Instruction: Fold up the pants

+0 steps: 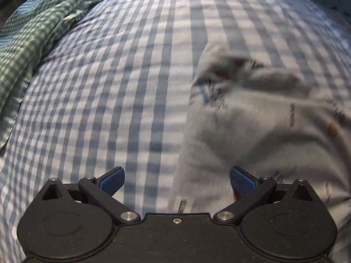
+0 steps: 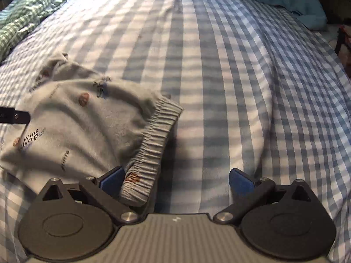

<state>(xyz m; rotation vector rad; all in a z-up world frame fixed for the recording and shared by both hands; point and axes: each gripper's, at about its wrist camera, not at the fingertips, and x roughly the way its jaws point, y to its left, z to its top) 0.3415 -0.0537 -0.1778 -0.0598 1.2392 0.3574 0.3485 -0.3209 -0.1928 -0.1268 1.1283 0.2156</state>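
Pants [image 2: 72, 127]: loosely bunched on bed [image 2: 219, 87], waistband [image 2: 153, 140] between wide-open, empty right fingers [image 2: 111, 180]; left fingers [image 1: 111, 182] likewise spread, empty; risk: single-layer pinch, skewed fold.

Blue-checked bed [image 2: 219, 65], grey printed pants [image 2: 76, 127] lying rumpled, green gingham cloth [image 1: 33, 32] at edge

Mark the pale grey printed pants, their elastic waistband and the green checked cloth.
pale grey printed pants [image 2: 72, 127], right wrist view, flat middle of fabric
elastic waistband [image 2: 153, 140], right wrist view, gathered edge
green checked cloth [image 1: 41, 24], left wrist view, crumpled middle
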